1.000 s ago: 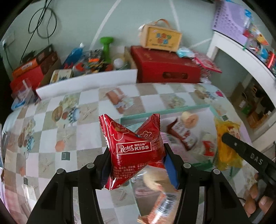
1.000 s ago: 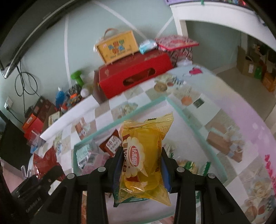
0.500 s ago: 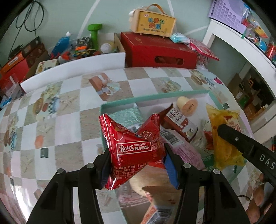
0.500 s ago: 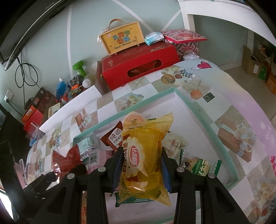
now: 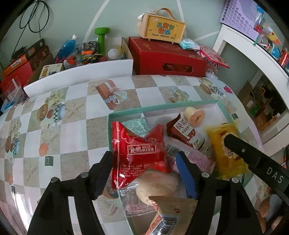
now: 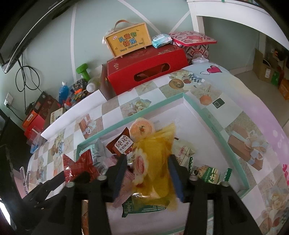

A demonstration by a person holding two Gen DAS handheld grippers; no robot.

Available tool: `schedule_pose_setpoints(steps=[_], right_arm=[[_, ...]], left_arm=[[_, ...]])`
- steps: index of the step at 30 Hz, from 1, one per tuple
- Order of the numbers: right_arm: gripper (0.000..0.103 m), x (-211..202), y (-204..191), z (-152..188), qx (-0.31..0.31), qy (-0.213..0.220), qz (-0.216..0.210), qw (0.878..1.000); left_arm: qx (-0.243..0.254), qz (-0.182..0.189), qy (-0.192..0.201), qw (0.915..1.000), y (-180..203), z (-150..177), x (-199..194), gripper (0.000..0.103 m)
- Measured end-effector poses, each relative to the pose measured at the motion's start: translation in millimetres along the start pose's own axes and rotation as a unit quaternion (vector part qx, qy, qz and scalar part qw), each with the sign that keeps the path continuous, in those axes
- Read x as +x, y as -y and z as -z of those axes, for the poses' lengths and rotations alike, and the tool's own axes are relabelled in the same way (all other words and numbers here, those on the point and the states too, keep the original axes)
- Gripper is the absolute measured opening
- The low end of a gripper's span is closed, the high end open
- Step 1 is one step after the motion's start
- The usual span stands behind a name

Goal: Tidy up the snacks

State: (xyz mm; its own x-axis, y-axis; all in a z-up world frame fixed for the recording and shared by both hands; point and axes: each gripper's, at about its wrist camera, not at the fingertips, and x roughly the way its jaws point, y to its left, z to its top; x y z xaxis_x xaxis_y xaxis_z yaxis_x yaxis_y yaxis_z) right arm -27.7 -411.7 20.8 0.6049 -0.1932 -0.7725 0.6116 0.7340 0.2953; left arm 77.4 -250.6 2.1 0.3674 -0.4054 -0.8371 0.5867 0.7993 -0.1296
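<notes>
Right tongs [image 6: 147, 173]: jaws just opening, blurred yellow plastic snack packet [image 6: 153, 162] loose between them.
Below: mint-rimmed white cardboard tray [image 6: 204, 112] of snacks.

Pale green wall [image 5: 115, 14], white shelf unit [image 5: 252, 52], patterned tablecloth [image 5: 75, 115]

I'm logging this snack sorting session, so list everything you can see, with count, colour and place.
red snack packet: one, red, between the left jaws over the tray
yellow snack packet: one, yellow, between the right jaws over the tray
tray: one, white with teal rim, on the table
brown wafer packet: one, brown, in the tray
jelly cup: one, orange lid, in the tray
green packet: one, green, tray's right side
tablecloth: one, checked print, covers the table
red box: one, red, behind the table
yellow case: one, yellow, on the red box
green dumbbell: one, green, behind the table
left gripper: black, jaws just opening
right gripper: black, jaws just opening
</notes>
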Motion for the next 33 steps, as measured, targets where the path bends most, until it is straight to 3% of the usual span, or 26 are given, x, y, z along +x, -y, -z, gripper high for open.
schedule_pose_setpoints(steps=[4,7,13,15,21,27,30,33], right_arm=[[0.070,-1,0,-1,0.001,0.001,0.008,1.000],[0.085,2,0,-1,-0.001,-0.004,0.021,1.000],[0.103,2,-4,3,-0.021,0.001,0.037,0.999],[0.103,-1,-7,6,-0.028,0.006,0.038,0.999],[0.103,-18,-18,18,-0.048,0.029,0.042,0.998],[0.103,-46,-40,46,-0.088,0.062,0.021,0.994],[0.103,-54,-46,68,-0.108,0.061,0.021,0.992],[0.103,-58,-49,90,-0.122,0.055,0.022,0.991]], left_arm=[[-0.008,-0.004,0.007,0.9999,-6,-2,-7,0.074],[-0.022,-0.012,0.011,0.9996,-12,-4,-11,0.090],[-0.055,-0.044,0.027,0.9972,-30,-3,-21,0.097],[-0.068,-0.063,0.036,0.9951,-38,-2,-27,0.102],[-0.095,-0.108,0.063,0.9876,-64,14,-54,0.103],[-0.084,-0.135,0.059,0.9854,-82,48,-76,0.103],[-0.098,-0.146,0.056,0.9828,-89,68,-86,0.103],[-0.102,-0.181,0.046,0.9770,-91,86,-91,0.103]])
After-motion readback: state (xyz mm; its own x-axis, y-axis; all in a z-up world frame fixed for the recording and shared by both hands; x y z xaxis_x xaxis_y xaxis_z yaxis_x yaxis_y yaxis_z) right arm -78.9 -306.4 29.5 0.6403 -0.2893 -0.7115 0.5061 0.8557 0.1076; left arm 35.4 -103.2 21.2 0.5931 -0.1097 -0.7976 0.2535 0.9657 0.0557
